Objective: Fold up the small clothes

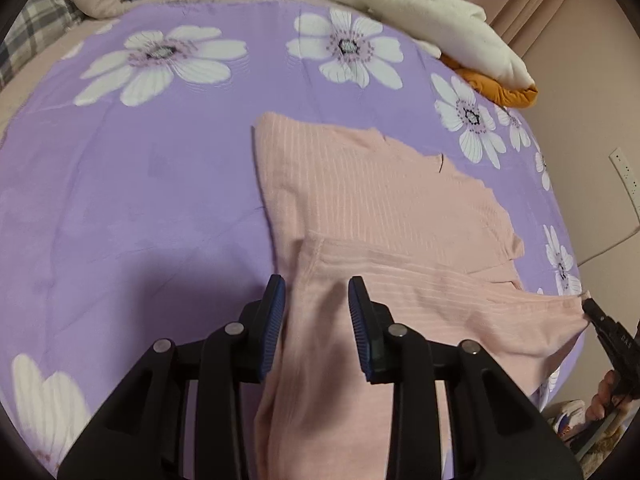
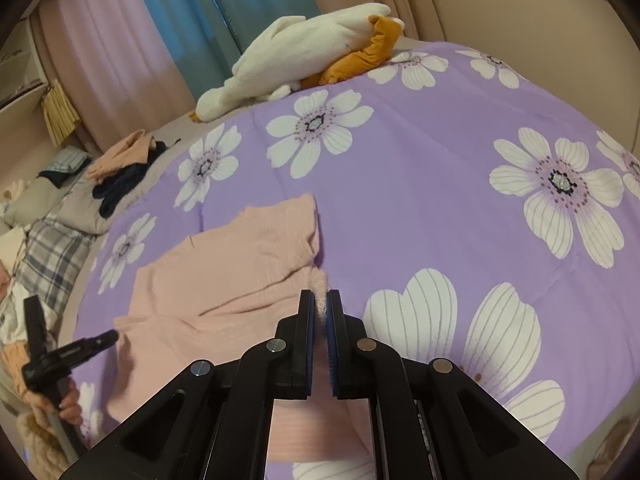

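Note:
A pink ribbed garment (image 1: 372, 216) lies partly folded on the purple flowered bedspread (image 1: 140, 184). My left gripper (image 1: 316, 296) is open, its blue-padded jaws apart just above the garment's near part, gripping nothing. My right gripper (image 2: 321, 304) is shut on a pink edge of the same garment (image 2: 224, 276), fabric pinched between the pads. In the left wrist view the right gripper (image 1: 592, 308) holds the garment's corner at the far right. In the right wrist view the left gripper (image 2: 108, 338) shows at the lower left, over the garment's left edge.
A white plush toy (image 1: 420, 20) with orange parts (image 1: 496, 88) lies at the bed's far side. Dark and pink clothes (image 2: 124, 168) are piled near a plaid pillow (image 2: 52, 256). Curtains (image 2: 180, 20) hang behind the bed. A wall socket (image 1: 624, 172) is at the right.

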### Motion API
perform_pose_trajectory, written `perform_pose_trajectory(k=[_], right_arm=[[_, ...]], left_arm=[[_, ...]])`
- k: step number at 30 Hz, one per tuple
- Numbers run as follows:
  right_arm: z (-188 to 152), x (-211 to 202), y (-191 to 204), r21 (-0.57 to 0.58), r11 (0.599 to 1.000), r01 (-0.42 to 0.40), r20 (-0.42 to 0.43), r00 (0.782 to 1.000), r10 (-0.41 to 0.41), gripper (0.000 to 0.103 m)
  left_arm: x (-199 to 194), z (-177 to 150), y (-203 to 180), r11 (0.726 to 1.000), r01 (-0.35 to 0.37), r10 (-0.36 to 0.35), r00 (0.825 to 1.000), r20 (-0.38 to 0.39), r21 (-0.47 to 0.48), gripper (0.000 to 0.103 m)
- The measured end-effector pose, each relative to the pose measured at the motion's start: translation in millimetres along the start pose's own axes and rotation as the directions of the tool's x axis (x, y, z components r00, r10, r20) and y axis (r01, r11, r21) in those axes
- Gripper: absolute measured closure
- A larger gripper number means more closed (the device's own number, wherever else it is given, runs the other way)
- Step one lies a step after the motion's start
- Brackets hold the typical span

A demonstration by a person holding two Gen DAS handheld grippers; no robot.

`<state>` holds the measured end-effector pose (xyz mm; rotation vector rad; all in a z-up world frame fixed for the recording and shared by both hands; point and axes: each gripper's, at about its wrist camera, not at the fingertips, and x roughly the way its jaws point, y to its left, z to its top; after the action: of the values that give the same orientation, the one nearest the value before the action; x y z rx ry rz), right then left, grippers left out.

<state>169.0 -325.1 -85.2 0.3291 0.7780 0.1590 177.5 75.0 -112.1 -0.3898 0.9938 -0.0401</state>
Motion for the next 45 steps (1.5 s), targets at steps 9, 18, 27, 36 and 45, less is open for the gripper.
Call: perform_pose_trajectory(k=[9, 18, 27, 36, 45], right_arm=[[-0.4, 7.7, -1.1, 0.005, 1.000, 0.007, -0.015, 1.000, -0.007, 0.096], [6.9, -8.8, 5.2, -0.007, 1.000, -0.027, 0.030, 0.999, 0.028, 0.096], [8.6, -12.9, 13.5, -0.017, 0.999, -0.042, 0.045, 0.998, 0.042, 0.096], [29.7, -20.8, 24.5, -0.063, 0.996, -0.060, 0.087, 0.994, 0.065, 0.096], [83.1, 20.9, 49.3, -0.149, 0.976, -0.157, 0.061, 0.984, 0.167, 0.096]], left_arm=[[-2.4, -2.5, -0.6, 0.999, -0.034, 0.035, 0.999, 0.031, -0.029, 0.095], [-51.5, -10.9, -23.1, 0.997, 0.071, -0.068, 0.991, 0.115, -0.015, 0.096], [-61.5, -15.4, -21.2, 0.997, 0.071, -0.068, 0.989, 0.131, -0.015, 0.098], [-91.9, -6.7, -13.8, 0.991, 0.124, -0.111, 0.972, 0.208, -0.050, 0.099], [-97.5, 25.8, -4.4, 0.986, 0.154, -0.134, 0.954, 0.268, -0.057, 0.099]])
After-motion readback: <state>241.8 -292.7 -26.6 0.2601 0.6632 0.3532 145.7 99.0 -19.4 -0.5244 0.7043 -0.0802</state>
